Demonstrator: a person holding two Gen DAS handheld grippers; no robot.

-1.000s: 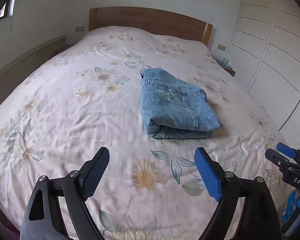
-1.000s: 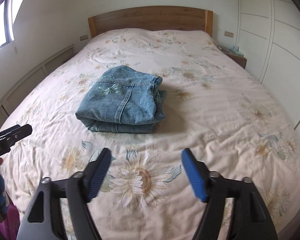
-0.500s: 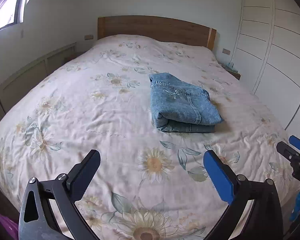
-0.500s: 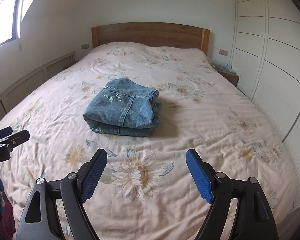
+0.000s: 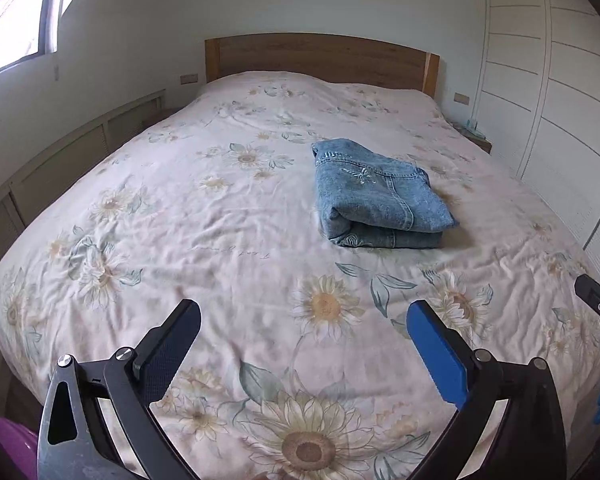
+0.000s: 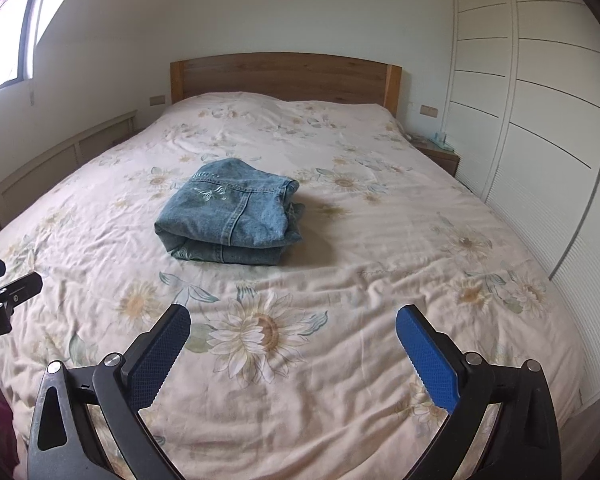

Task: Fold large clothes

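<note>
Left wrist view: the folded blue denim jeans (image 5: pixel 380 196) sit on the big bed w/ a pale sunflower-print cover (image 5: pixel 220 240), near the middle, a bit to the right. They are a neat thick bundle, folded edge toward the camera. The left gripper (image 5: pixel 304 328) hangs over the near end of the bed, well apart from the jeans. Its jaws are wide open, nothing btwn them, only the cover below. At the right edge, black and blue bits of the right gripper (image 5: pixel 598 300) poke in.

Right wrist view: same jeans (image 6: pixel 230 216), here left of the middle, lying flat on the cover (image 6: pixel 380 240). The right gripper (image 6: pixel 294 326) is over the near end of the bed too, well apart from the jeans. Its jaws are opening, now spread wide, w/ nothing btwn them. The black tip of the left gripper (image 6: pixel 12 288) shows at the left edge.

Behind the bed stands a brown wooden headboard (image 6: pixel 284 76). White slatted closet doors (image 6: pixel 540 120) fill the right side. A small wooden bedside table (image 6: pixel 440 154) sits btwn bed and closet. A window (image 5: pixel 16 28) is up at the left.
</note>
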